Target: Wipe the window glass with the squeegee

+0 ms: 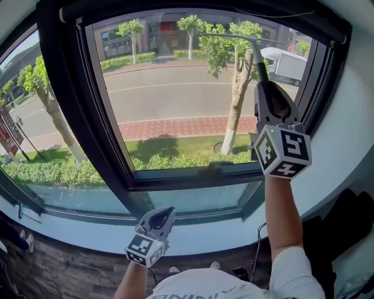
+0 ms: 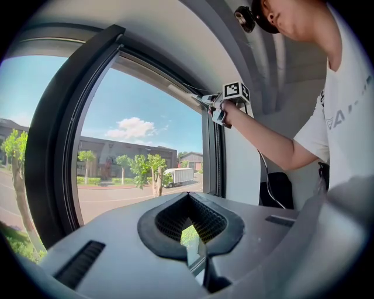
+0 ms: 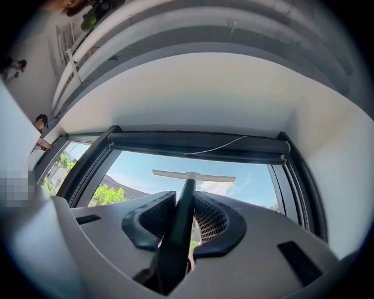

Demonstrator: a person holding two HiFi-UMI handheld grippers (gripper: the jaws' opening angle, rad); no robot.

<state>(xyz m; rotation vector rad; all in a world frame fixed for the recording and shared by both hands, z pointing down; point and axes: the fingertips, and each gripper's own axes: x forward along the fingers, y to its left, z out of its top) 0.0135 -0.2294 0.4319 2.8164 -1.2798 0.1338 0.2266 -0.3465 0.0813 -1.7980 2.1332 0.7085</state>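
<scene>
Squeegee, dark handle, pale T-bar blade, clamped in right claw, left claw closed, empty

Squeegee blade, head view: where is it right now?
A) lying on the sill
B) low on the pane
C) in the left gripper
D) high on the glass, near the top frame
D: the pale, T-shaped squeegee blade sits high on the clear window glass, just under the dark top frame. Its dark handle is clamped in the right gripper. The left gripper hangs low by the sill, holding nothing.
</scene>
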